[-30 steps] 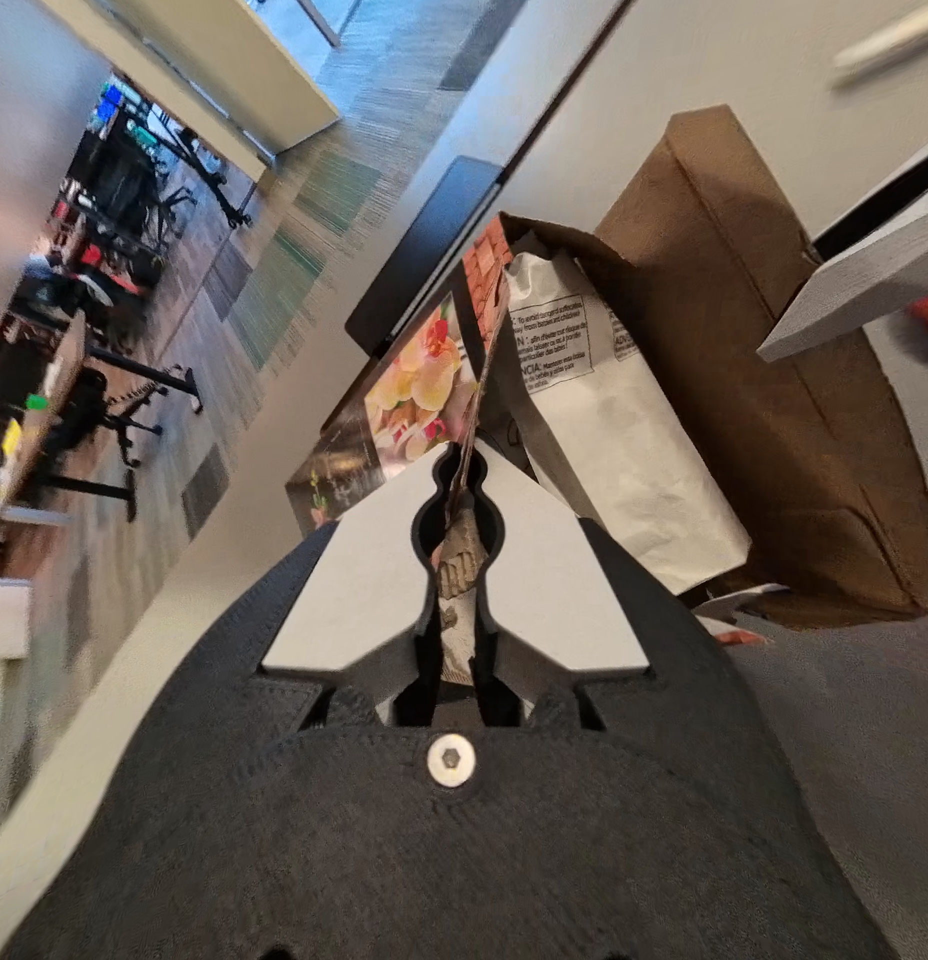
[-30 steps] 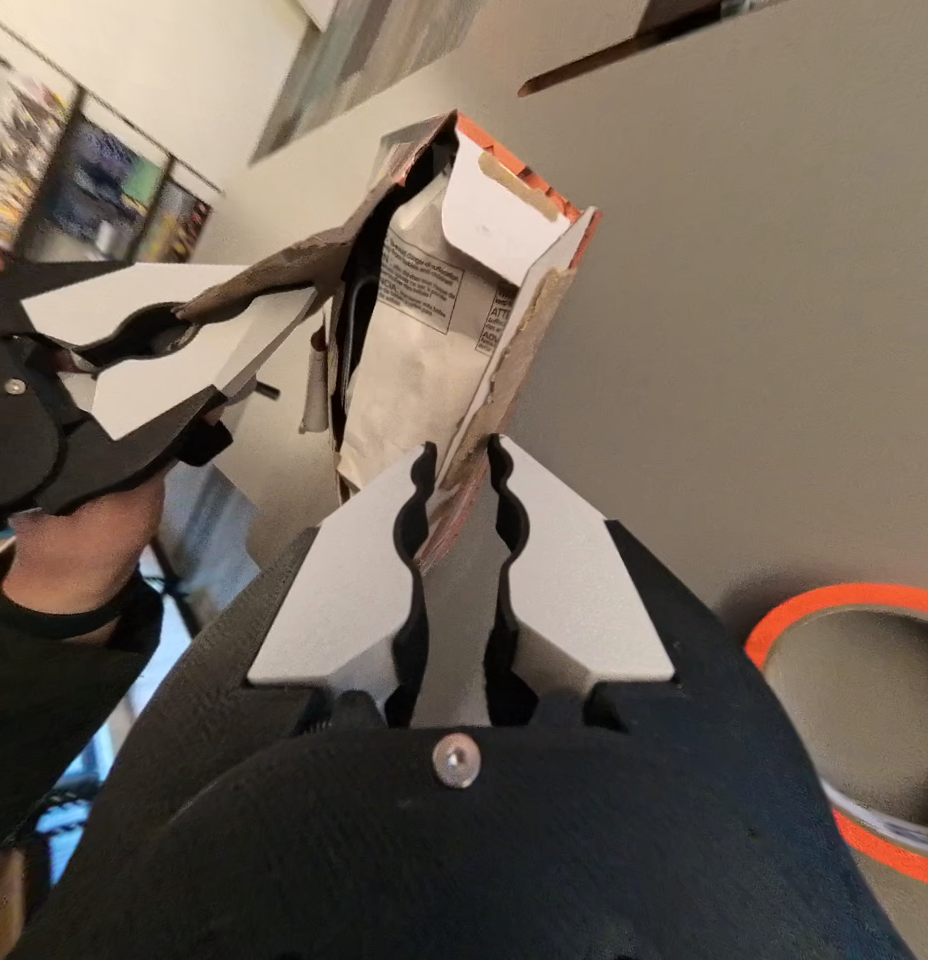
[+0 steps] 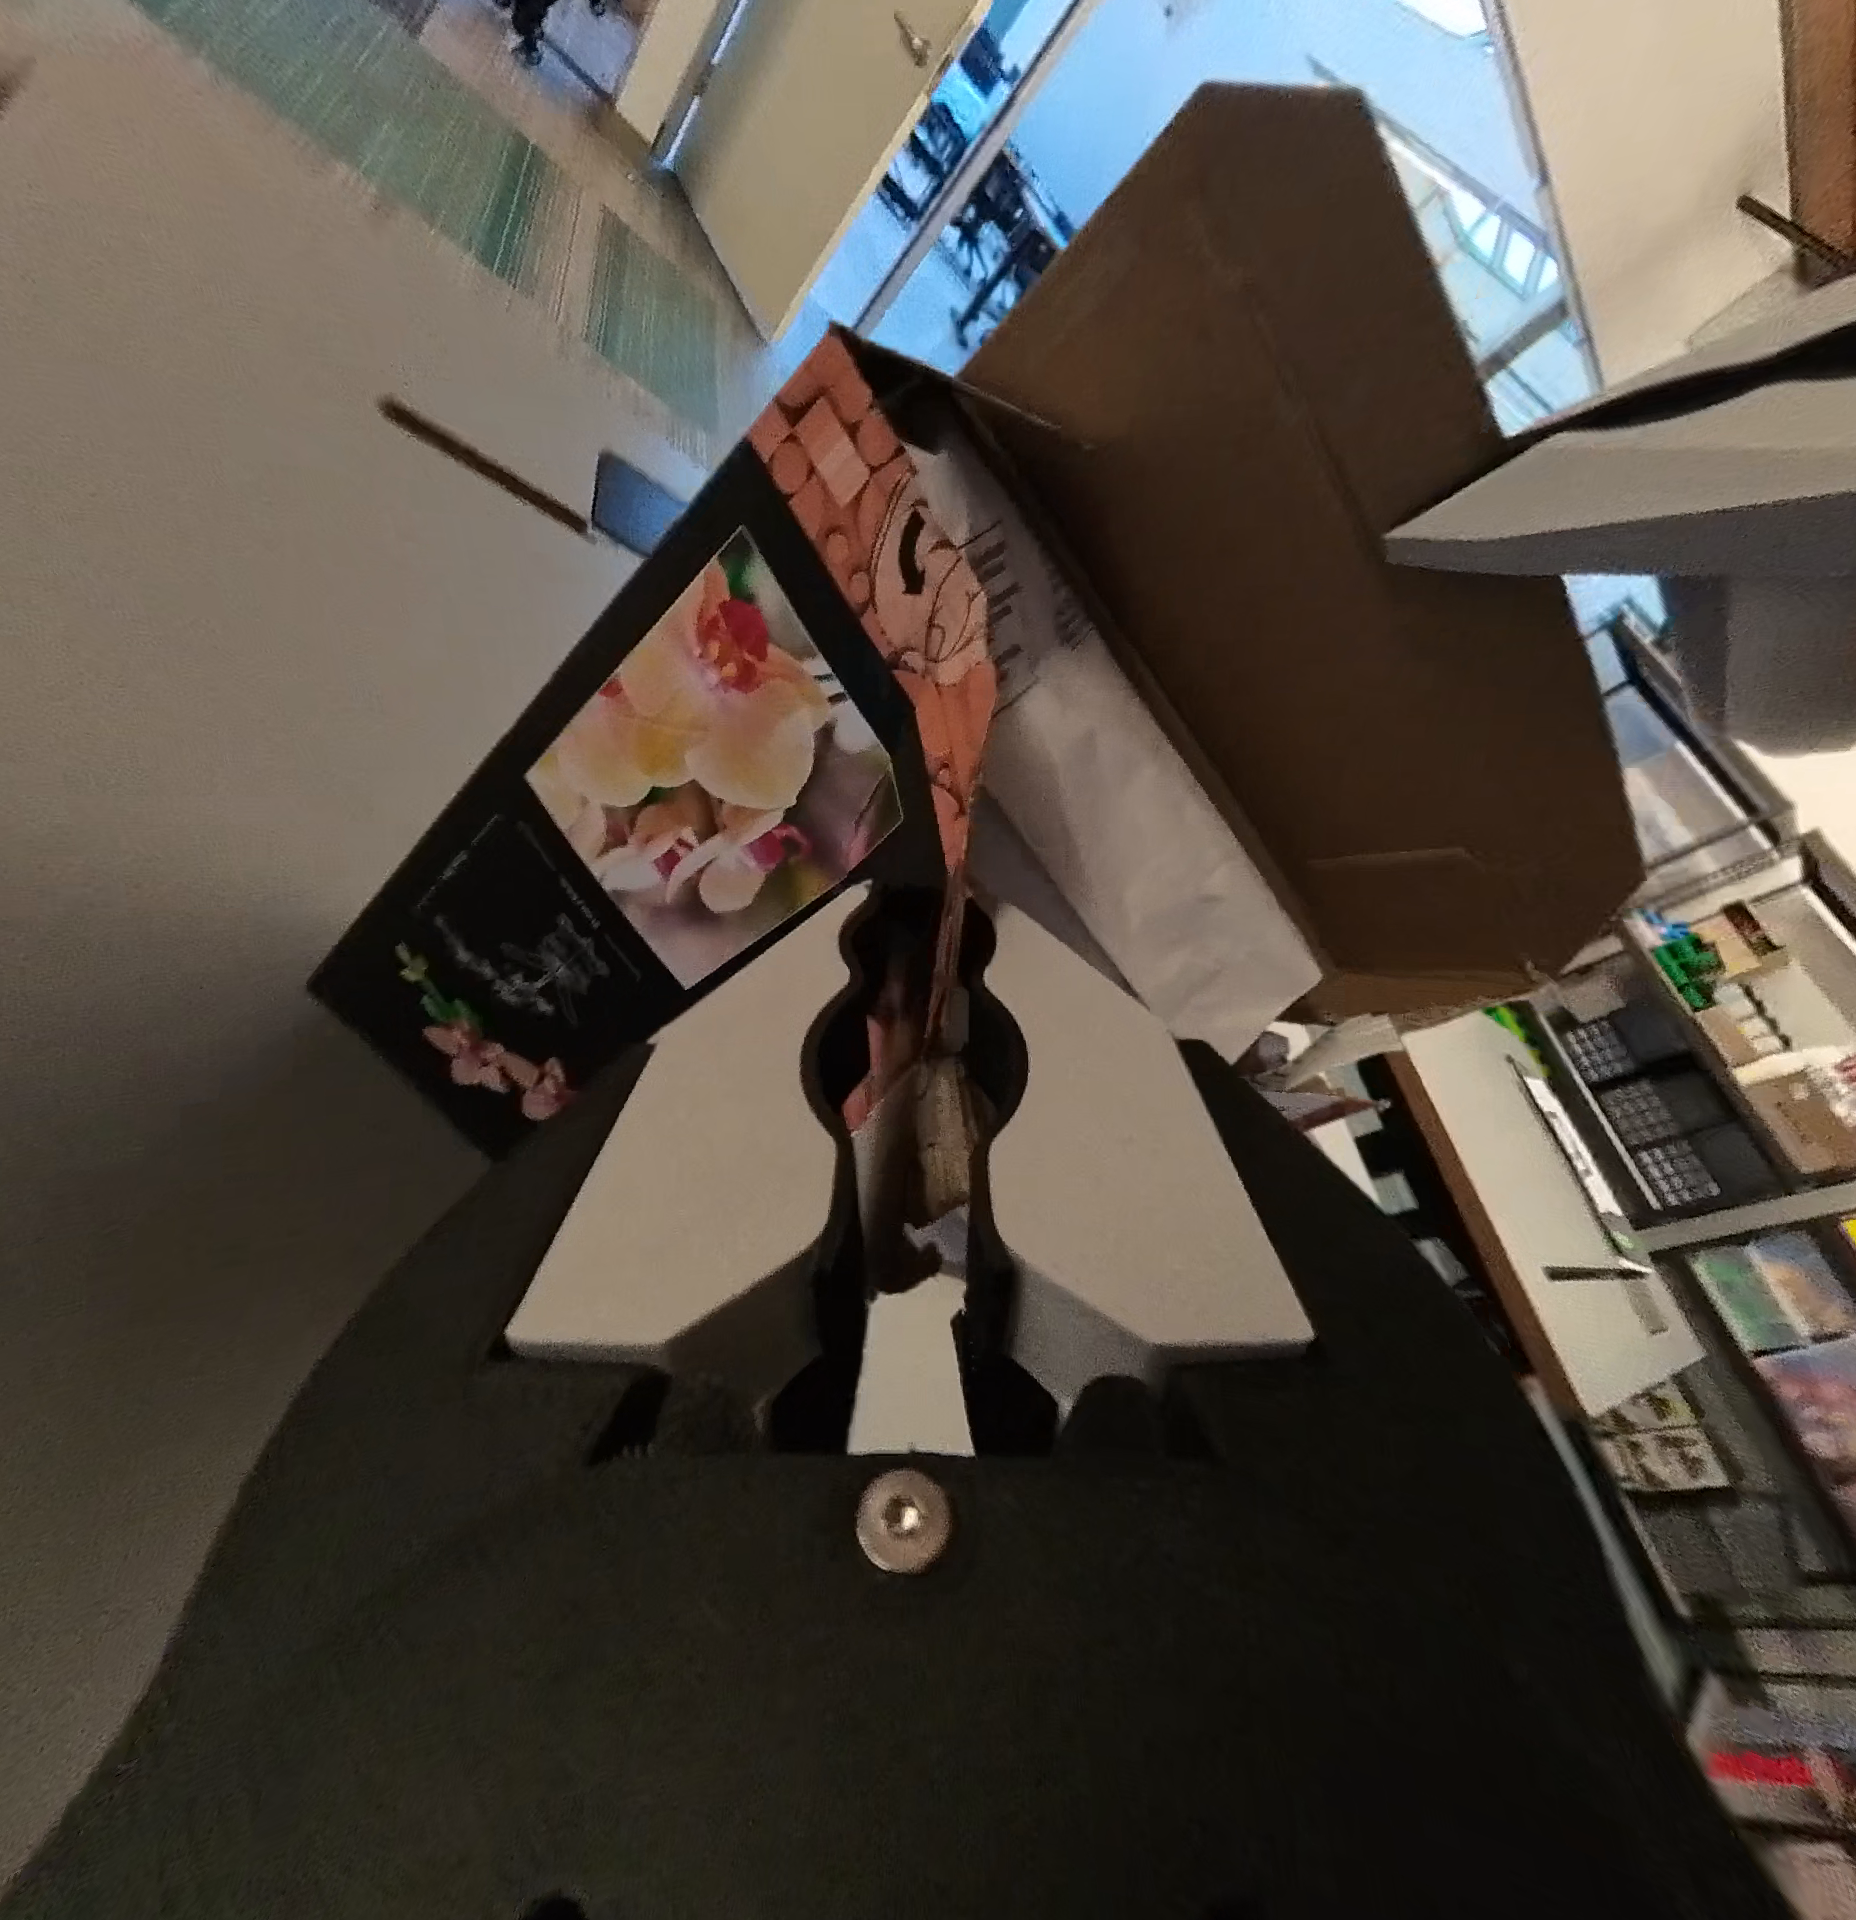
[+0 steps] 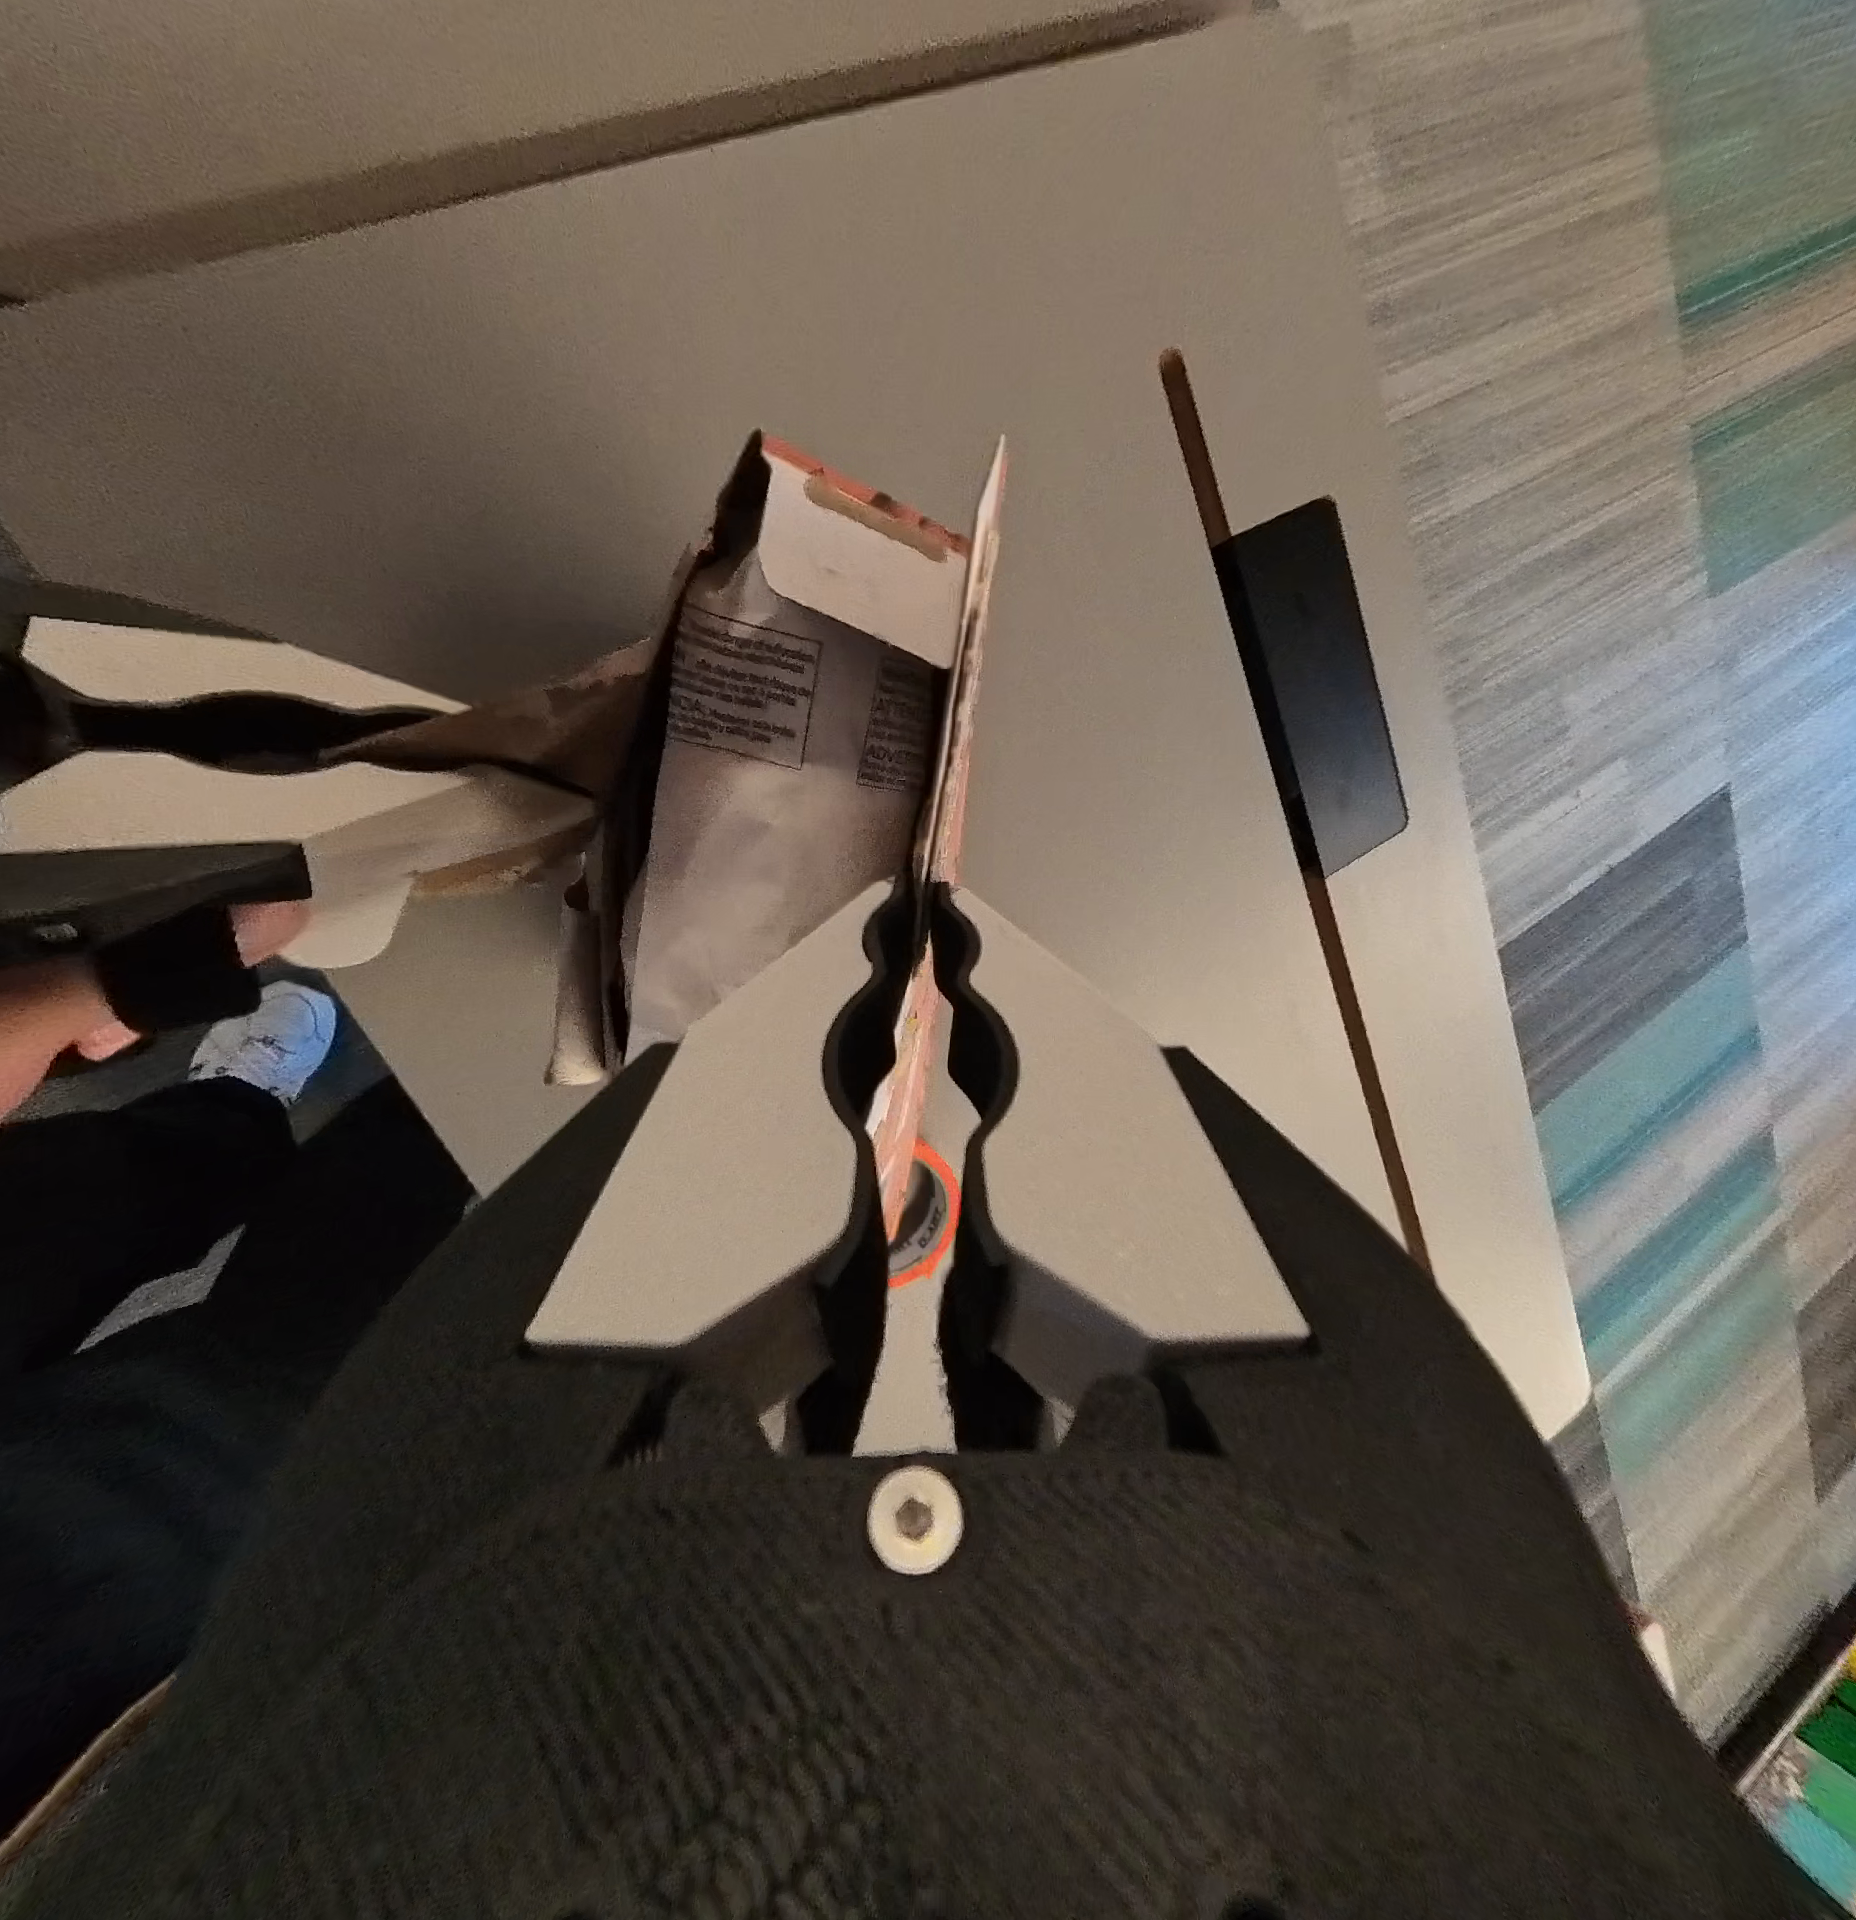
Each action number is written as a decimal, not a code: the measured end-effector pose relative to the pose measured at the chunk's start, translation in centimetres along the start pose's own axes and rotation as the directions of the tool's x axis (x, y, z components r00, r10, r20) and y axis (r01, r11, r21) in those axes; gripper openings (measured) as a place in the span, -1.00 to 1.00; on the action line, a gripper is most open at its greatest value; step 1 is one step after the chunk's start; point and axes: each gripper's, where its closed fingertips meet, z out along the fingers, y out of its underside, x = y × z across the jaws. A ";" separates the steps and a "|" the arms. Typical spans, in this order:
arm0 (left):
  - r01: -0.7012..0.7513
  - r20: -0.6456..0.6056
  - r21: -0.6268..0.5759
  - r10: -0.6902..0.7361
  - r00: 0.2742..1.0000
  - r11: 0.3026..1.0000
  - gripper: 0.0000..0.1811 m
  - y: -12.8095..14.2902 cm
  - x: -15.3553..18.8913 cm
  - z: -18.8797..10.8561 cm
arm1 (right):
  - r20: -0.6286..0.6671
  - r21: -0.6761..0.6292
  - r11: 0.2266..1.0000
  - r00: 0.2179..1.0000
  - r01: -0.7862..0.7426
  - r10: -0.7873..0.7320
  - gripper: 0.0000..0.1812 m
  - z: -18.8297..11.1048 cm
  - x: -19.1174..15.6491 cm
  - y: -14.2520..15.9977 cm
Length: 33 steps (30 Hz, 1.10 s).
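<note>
My left tool [image 3: 919,961] is pinched nearly closed on a torn top flap [image 3: 960,831] of a cardboard box [image 3: 633,821], a black carton with an orchid photo on its side and an orange-brown brick pattern along its upper edge. The flap runs down between the 2 pale fingers [image 3: 716,1174] and a ragged scrap of it sits deep in the gap. My right tool [image 4: 924,914] is likewise closed down tight on the opposite flap [image 4: 971,665], a thin upright panel with an orange-printed face that passes between its fingers [image 4: 737,1153]. The box is lifted off the desk [image 4: 488,436] and hangs between the 2 tools, its mouth pulled wide. Inside the mouth I see a white paper bag [image 4: 768,790] with small blocks of black print, and a white inner flap [image 4: 851,561] folded over its top. In the right wrist view, the left tool comes in from the left edge with a hand [image 4: 30,1039] behind it, and below that a dark sleeve and a white shoe [image 4: 269,1029]. On the pale desk beyond the box lies a thin brown stick [image 4: 1288,790] with a flat black card [image 4: 1308,675] beside it, near the desk's far edge where striped carpet [image 4: 1651,520] begins. In the left wrist view, a plain brown cardboard carton [image 3: 1319,520] sits just behind the white bag, and blurred shelves [image 3: 1734,1195] of boxes fill the right side.
</note>
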 end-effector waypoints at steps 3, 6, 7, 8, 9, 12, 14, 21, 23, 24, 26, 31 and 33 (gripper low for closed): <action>-0.049 0.062 0.053 0.046 0.997 0.997 -0.92 -0.7 -0.3 -0.3 | 0.024 0.053 0.998 0.999 -0.038 0.036 -0.99 -0.2 -0.6 -0.4; 0.002 0.038 0.012 -0.002 0.999 1.000 -0.91 0.0 -1.1 0.0 | 0.015 0.027 0.999 1.000 -0.026 0.025 -0.99 0.8 -0.7 -0.1; 0.001 0.065 -0.002 -0.001 0.998 1.000 -0.91 0.1 -1.6 -0.1 | 0.035 0.040 0.998 0.998 -0.051 0.050 -0.97 0.6 -0.9 -0.5; -0.009 0.096 -0.009 0.010 0.995 1.000 -0.93 0.1 -2.1 -0.2 | 0.064 0.061 0.995 0.995 -0.081 0.077 -0.94 0.6 -1.2 -0.8; -0.014 0.094 -0.017 0.015 0.995 1.000 -0.95 0.2 -2.3 -0.3 | 0.077 0.084 0.991 0.993 -0.101 0.094 -0.91 0.8 -1.5 -0.9; -0.012 0.088 -0.045 0.016 0.996 0.999 -0.96 0.7 -2.4 -0.3 | 0.054 0.157 0.979 0.991 -0.130 0.123 -0.64 0.7 -1.5 -0.3; -0.022 0.099 -0.051 0.027 0.995 0.998 -0.96 0.6 -2.5 -0.2 | 0.068 0.276 0.946 0.985 -0.172 0.159 -0.51 -1.0 -1.6 -0.3; 0.011 0.096 -0.050 -0.006 0.995 0.999 -0.94 0.5 -2.4 0.3 | 0.043 0.556 0.802 0.972 -0.217 0.232 -0.11 -3.8 -2.3 5.7; 0.016 0.103 -0.044 -0.012 0.995 0.999 -0.94 0.5 -2.4 0.3 | 0.150 0.552 0.776 0.952 -0.306 0.268 -0.14 -2.2 -3.2 7.0; 0.021 0.111 -0.038 -0.017 0.994 0.999 -0.94 0.5 -2.4 0.3 | 0.205 0.546 0.761 0.937 -0.351 0.284 -0.17 -1.6 -3.7 7.1; 0.052 0.138 -0.026 -0.048 0.989 0.998 -0.93 0.6 -2.3 0.3 | 0.230 0.555 0.747 0.930 -0.366 0.286 -0.31 -0.6 -3.8 6.9; 0.055 0.170 -0.027 -0.050 0.984 0.998 -0.92 0.8 -1.8 0.6 | 0.327 0.607 0.679 0.909 -0.412 0.259 -0.57 -0.4 -3.3 5.6; 0.101 0.090 -0.043 -0.097 0.991 0.994 -0.80 0.8 -0.8 1.0 | 0.397 0.575 0.648 0.863 -0.499 0.312 -0.59 0.0 -3.0 5.9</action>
